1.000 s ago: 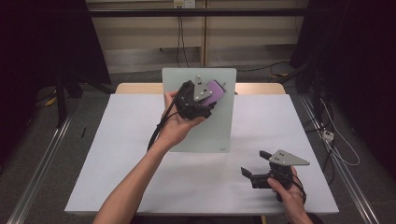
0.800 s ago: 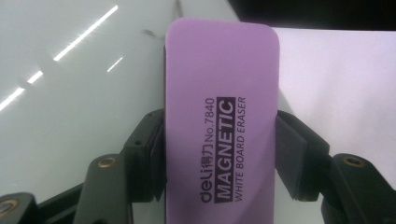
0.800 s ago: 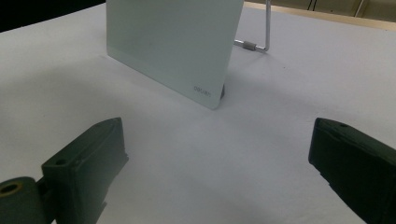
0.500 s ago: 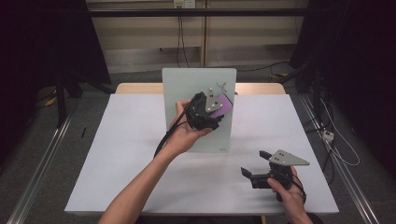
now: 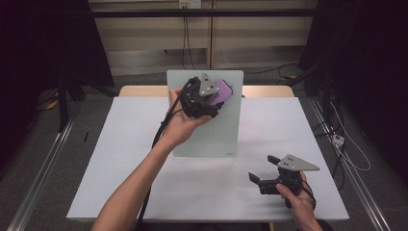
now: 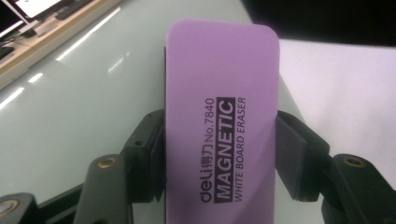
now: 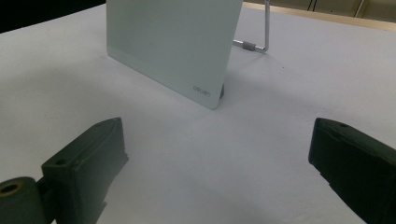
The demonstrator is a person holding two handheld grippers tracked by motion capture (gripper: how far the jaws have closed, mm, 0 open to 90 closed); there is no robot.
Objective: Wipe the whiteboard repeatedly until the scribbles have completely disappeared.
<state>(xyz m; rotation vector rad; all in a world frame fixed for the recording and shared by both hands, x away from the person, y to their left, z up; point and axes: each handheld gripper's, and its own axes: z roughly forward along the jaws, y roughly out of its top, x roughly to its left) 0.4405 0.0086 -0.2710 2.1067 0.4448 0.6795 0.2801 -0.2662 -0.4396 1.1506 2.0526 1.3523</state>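
Note:
A pale green glass whiteboard (image 5: 226, 127) stands tilted on the white table, propped by a metal stand (image 7: 261, 32) behind it. My left gripper (image 5: 216, 94) is shut on a purple magnetic whiteboard eraser (image 6: 219, 116), held against the board's upper part (image 6: 70, 107). The eraser (image 5: 222, 89) sits near the board's top edge in the high view. My right gripper (image 5: 262, 175) rests low near the table's front right, open with nothing between its jaws. In the right gripper view the board (image 7: 173, 42) stands ahead beyond the open gripper (image 7: 217, 163).
The white table top (image 5: 120, 159) spreads around the board. A wooden strip (image 5: 139, 90) runs along the far edge. Cables hang from the wall behind, and dark curtains flank both sides.
My left gripper has carried the eraser across the board, first rightward and down, then back up toward the top edge. The right gripper has stayed still.

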